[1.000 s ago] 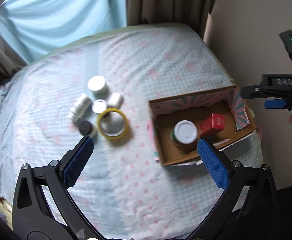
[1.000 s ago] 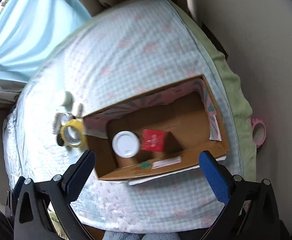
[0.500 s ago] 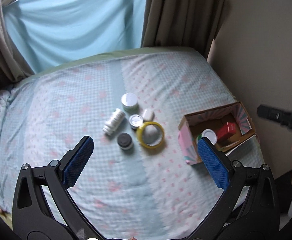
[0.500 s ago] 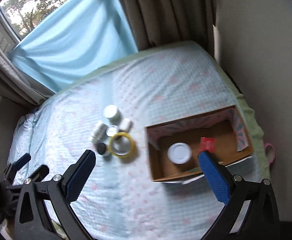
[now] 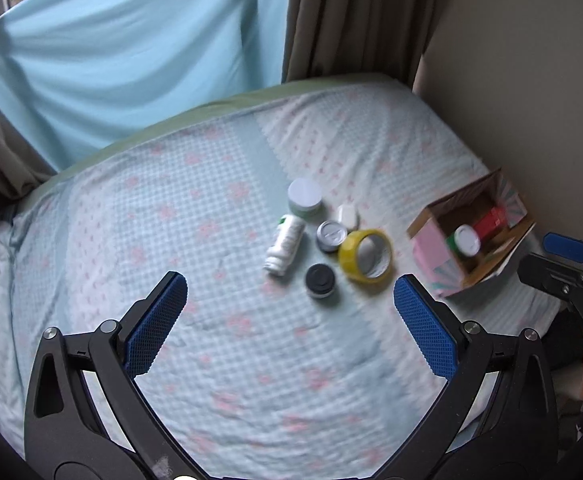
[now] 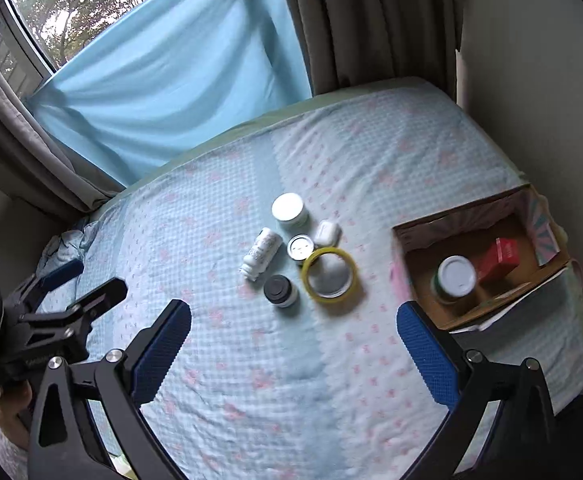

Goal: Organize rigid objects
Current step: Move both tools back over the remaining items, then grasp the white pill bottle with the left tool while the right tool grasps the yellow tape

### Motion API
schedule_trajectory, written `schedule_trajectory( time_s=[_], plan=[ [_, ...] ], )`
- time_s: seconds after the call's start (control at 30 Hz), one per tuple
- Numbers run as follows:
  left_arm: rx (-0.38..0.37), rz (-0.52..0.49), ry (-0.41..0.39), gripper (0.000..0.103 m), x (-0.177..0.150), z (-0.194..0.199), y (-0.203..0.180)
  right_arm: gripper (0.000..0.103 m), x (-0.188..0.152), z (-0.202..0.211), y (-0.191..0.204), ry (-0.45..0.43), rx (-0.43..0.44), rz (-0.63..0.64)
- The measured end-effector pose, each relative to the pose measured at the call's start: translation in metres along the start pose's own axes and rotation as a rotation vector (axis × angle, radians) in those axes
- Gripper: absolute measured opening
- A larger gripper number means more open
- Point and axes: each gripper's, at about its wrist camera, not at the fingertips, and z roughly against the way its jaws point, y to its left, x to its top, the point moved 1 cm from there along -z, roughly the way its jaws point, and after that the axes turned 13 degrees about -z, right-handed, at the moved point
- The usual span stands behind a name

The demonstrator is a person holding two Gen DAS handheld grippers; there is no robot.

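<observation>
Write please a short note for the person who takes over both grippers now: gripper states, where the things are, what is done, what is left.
Left gripper: open, holding nothing, above the bed.
Right gripper: open, holding nothing.
Done: white-lidded jar and red box are in the cardboard box.
Left on the bedsheet, clustered: yellow tape roll, dark-lidded jar, lying white bottle, small tin, white case, big white-lidded jar.

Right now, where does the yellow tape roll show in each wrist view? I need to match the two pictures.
Left wrist: yellow tape roll right of centre, tilted against the small silver-lidded can.
Right wrist: yellow tape roll just right of centre, lying flat on the bedspread.
Shared landmark: the cardboard box, to the roll's right in both.
</observation>
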Motion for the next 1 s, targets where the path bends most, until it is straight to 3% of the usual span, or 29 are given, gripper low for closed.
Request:
schedule_trajectory(
  time_s=[0.2,0.33,0.5,0.67,0.77,1.0],
  plan=[
    [-0.029,-0.023,0.077,0.103,-0.003,-0.057,0.025,0.103,-0.015,-0.041,0.007,-0.021,-0.009,-0.021],
    [-0.048,-0.027,0.132,0.103,-0.002,-0.097,0.037,0.103,-0.016,-0.079,-0.011,-0.009,0.008,-0.149],
    [-0.090,-0.047,0.197,0.103,0.001,-0.151,0.048,0.103,-0.017,-0.140,-0.037,0.094,-0.028,-0.282],
    [-0.115,-0.095,0.251,0.103,0.012,-0.209,0.048,0.103,-0.017,-0.195,-0.058,0.145,0.040,-0.388],
    [-0.143,-0.119,0.280,0.103,0.018,-0.241,0.042,0.103,-0.019,-0.226,-0.066,0.203,-0.007,-0.398],
    [-0.180,-0.188,0.344,0.103,0.022,-0.308,0.029,0.103,-0.024,-0.268,-0.077,0.156,-0.019,-0.451]
  ],
)
